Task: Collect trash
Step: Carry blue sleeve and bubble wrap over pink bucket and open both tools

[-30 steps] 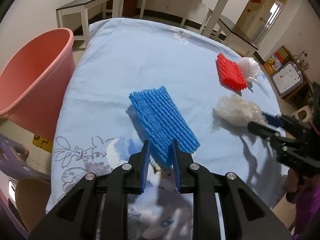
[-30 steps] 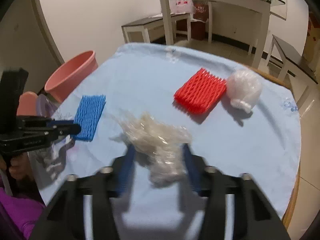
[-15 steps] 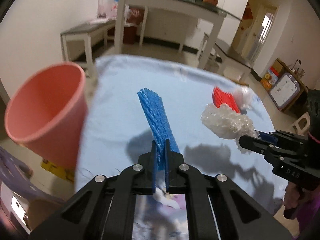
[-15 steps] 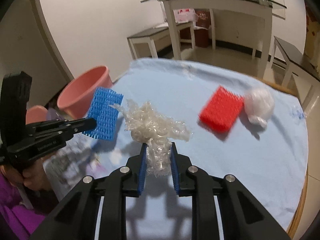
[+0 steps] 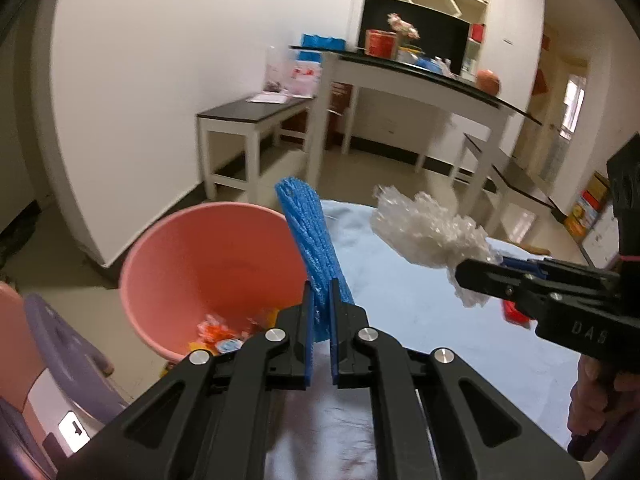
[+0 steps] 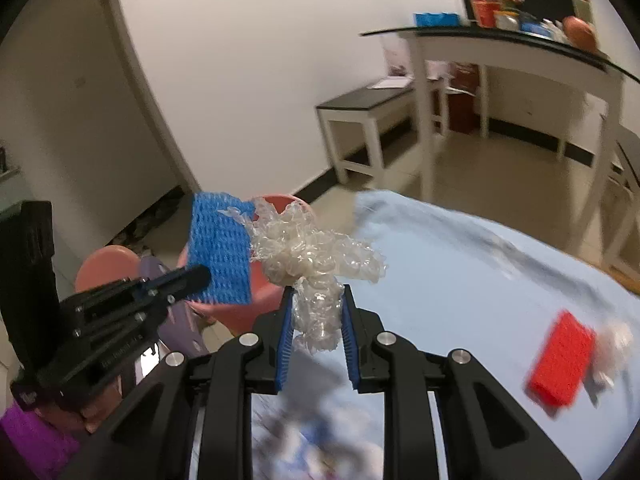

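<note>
Left tool (image 5: pixel 320 344) is clamped on the lower end of a blue foam fruit net (image 5: pixel 312 240), which stands nearly upright between the two blue-padded fingers, lifted off the desk. Seen from the right wrist camera, the same left tool (image 6: pixel 196 276) holds the flat blue net (image 6: pixel 220 248) in front of the bin. Right tool (image 6: pixel 316 340) is closed on the twisted stem of a crumpled wad of clear plastic wrap (image 6: pixel 312 256), whose bushy top spreads above the fingertips and overlaps the net's edge in that view. From the left wrist camera the right tool (image 5: pixel 464 272) reaches in from the right side, with the plastic wad (image 5: pixel 428 236) held in the air just beside the net.

Below both tools lies the round desk covered with a pale blue cloth (image 5: pixel 420 304). Just past the left edge of the desk stands a pink plastic bin (image 5: pixel 208 260) on the floor, with some orange and white wrappers (image 5: pixel 216 332) at its bottom. The net's upper end shows against the bin's right rim.

Farther right on the cloth lie a red foam fruit net (image 6: pixel 560 360) and, touching its far side, a blurred white plastic lump (image 6: pixel 612 344).

Beyond the desk, a low white bench with a dark top (image 5: pixel 256 116) stands against the wall.
</note>
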Demonstrator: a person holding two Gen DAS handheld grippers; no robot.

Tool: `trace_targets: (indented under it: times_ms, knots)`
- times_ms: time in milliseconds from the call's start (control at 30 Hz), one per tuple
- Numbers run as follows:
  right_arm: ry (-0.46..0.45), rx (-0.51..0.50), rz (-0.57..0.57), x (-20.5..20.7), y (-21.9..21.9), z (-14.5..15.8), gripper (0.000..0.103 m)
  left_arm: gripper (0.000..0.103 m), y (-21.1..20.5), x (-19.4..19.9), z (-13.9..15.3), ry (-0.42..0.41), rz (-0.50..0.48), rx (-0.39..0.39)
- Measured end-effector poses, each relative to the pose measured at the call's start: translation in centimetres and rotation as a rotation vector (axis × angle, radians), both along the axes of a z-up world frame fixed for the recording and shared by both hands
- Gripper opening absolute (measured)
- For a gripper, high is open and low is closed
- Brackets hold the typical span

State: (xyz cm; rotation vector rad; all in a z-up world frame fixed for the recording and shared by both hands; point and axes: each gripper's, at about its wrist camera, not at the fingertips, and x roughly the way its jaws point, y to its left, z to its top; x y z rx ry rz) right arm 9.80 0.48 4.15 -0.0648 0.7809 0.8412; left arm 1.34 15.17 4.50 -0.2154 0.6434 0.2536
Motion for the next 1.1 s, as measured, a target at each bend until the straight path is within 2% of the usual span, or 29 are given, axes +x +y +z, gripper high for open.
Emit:
trace_targets:
  times_ms: [267,500,567,633,700,1000,1100]
  knots:
    - [0.021,-0.021,0.034,0.8,7.4,-1.0,0.022,0.006,4.7,-1.0,-0.8,0.002,0.076,-0.02]
    - [0.046,-0.063,0.027,1.7,10.9,-3.4,0.023,0.006,7.3,-0.9,-2.2,0.015,0.103,-0.039]
    - [0.057,-0.066,0.027,1.6,11.3,-3.8,0.025,0.008,7.9,-0.9,-2.6,0.018,0.101,-0.055]
    - [0.063,-0.067,0.037,1.9,12.0,-4.1,0.029,0.021,8.4,-1.0,-2.8,0.021,0.1,-0.063]
    - [0.058,-0.074,0.046,2.0,12.5,-4.3,0.034,0.03,8.6,-1.0,-2.9,0.019,0.102,-0.068]
    - [0.069,-0.067,0.067,1.8,12.7,-4.6,0.043,0.032,9.4,-0.9,-3.5,0.035,0.126,-0.08]
    - [0.054,-0.052,0.072,1.3,11.8,-4.3,0.051,0.032,9.1,-1.0,-3.4,0.033,0.121,-0.082]
